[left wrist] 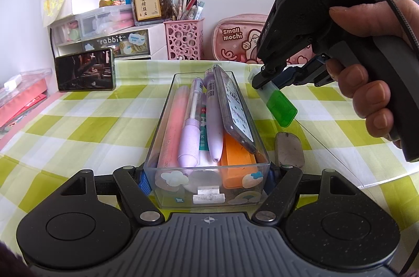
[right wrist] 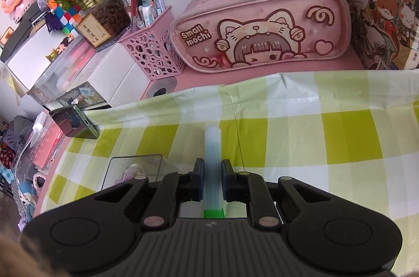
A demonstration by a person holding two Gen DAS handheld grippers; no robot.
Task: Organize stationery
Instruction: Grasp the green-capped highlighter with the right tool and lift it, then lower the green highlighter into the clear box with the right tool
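"Small mochi" in brown-outlined letters on the pink cat-print zip pencil pouch (right wrist: pixel 259 33), "rabbit" in white on the dark front of the small white drawer box (left wrist: pixel 115 40), Chinese characters, unreadable, on the framed cream card (left wrist: pixel 147 5)

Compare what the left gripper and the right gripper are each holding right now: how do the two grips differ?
The left gripper clamps the near end of the clear box, which rests on the checked cloth; the right gripper holds a slim green-capped tube up off the cloth. The box is wide and full of pens, so the left fingers stand far apart; the tube is narrow, so the right fingers sit close. Both are shut on something.
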